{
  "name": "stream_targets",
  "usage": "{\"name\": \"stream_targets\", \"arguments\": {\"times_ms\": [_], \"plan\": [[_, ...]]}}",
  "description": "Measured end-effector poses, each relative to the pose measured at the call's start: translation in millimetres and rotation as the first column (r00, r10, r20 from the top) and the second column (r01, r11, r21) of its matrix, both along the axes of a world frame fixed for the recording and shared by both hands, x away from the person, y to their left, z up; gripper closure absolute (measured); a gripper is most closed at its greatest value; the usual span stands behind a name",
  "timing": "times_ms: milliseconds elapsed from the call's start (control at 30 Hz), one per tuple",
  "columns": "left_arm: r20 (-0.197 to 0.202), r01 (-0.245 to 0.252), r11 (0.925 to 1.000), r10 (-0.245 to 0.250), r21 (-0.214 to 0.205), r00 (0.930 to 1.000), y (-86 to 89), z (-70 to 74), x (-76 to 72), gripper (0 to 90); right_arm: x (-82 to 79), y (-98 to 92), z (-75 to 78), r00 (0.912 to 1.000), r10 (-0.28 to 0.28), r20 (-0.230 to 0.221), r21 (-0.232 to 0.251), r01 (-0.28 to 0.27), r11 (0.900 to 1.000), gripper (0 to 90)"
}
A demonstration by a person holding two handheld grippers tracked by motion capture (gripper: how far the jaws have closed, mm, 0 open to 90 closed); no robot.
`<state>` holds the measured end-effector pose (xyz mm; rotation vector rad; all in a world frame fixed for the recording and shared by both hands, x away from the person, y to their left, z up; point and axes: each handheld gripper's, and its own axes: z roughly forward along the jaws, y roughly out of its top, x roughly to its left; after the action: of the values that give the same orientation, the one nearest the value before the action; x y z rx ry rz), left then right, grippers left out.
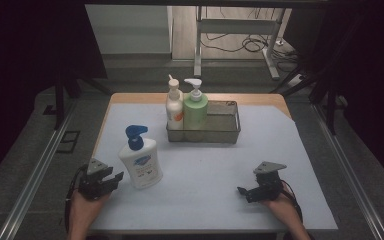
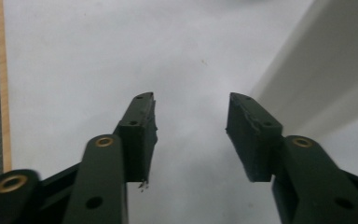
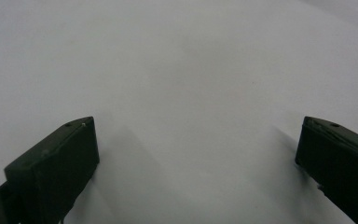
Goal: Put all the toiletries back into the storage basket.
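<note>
Your left tongs (image 1: 114,178) sit half-spread and empty just beside the blue-capped white pump bottle (image 1: 140,159) standing on the desk (image 1: 205,165); right tongs (image 1: 243,193) gape wide, empty. Nudging its base could topple it.

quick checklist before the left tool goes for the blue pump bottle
1. Bottle upright: ok. The blue pump bottle stands on the table.
2. Left tool free: ok. Its jaws stand apart in the left gripper view with nothing between them.
3. Bottle between the jaws: not ok. It sits just to one side, at the edge of the left gripper view.
4. Room in the wire basket: ok. The white orange bottle and green bottle fill its left end; the right end looks free.
5. Right tool out of the way: ok. Open and well apart.
</note>
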<state>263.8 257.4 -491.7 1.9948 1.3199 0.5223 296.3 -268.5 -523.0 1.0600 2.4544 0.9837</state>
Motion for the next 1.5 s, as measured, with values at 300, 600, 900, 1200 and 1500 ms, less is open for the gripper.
{"name": "stream_targets", "arguments": {"times_ms": [300,600,900,1200,1500], "plan": [[-0.05,0.067,0.9974,-0.069,-0.024,0.9964,-4.6,-2.2,20.6,80.8,0.0,-0.1,0.0,1.0,0.0,0.0,0.001,0.0,1.0,0.0],[-0.084,0.138,0.9871,-0.145,-0.082,0.986,-14.0,-13.8,35.0,89.2,0.0,-0.1,-0.1,1.0,0.0,0.0,0.001,0.0,1.0,0.0],[-0.089,0.152,0.9808,-0.164,-0.122,0.9825,-21.8,-17.9,34.6,89.4,0.0,0.0,0.0,1.0,0.0,0.001,-0.001,0.0,1.0,0.0],[-0.1,0.159,0.9795,-0.172,-0.124,0.9801,-25.7,-18.8,28.8,89.4,-0.1,0.1,0.0,1.0,-0.001,0.001,-0.001,0.001,1.0,0.0],[-0.1,0.198,0.9734,-0.21,-0.115,0.9725,-32.1,-19.3,20.8,89.4,-0.1,0.1,0.0,1.0,-0.002,0.002,-0.001,0.002,1.0,0.0]]}}
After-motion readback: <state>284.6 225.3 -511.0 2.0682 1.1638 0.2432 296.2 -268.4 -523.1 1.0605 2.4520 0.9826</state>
